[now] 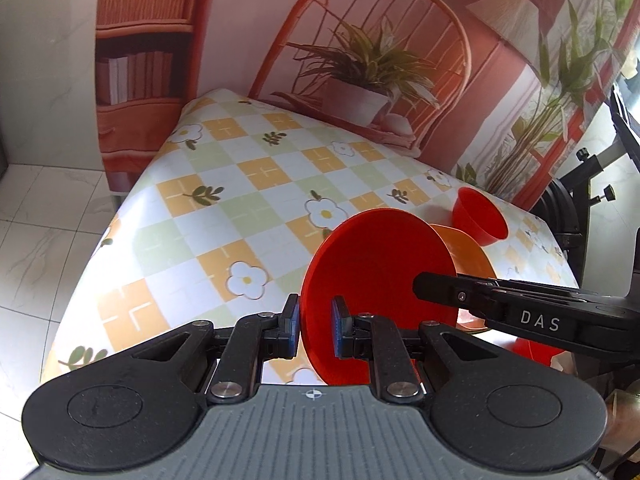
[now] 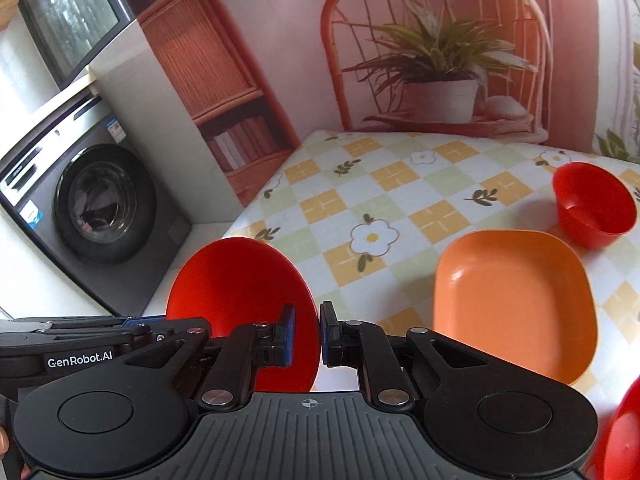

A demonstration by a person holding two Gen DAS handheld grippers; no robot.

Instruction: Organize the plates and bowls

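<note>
Two grippers meet on one red plate (image 1: pixel 376 280), which you hold on edge above the near side of the bench (image 1: pixel 240 200). Your left gripper (image 1: pixel 315 332) has its fingers pinching the plate's lower rim; your right gripper (image 2: pixel 307 334) pinches the rim on the other side, its fingers close together with the rim between them. Just beyond the plate lies the orange square plate (image 2: pixel 516 300), flat on the bench, and past that, close by, stands a small red bowl (image 2: pixel 594 204), upright. Another red dish (image 2: pixel 624 436) peeks in at the right edge of your right wrist view; what kind I cannot tell. By my judgement nothing is stacked yet: the plates want one pile, the bowls another, so most of the sorting is left
</note>
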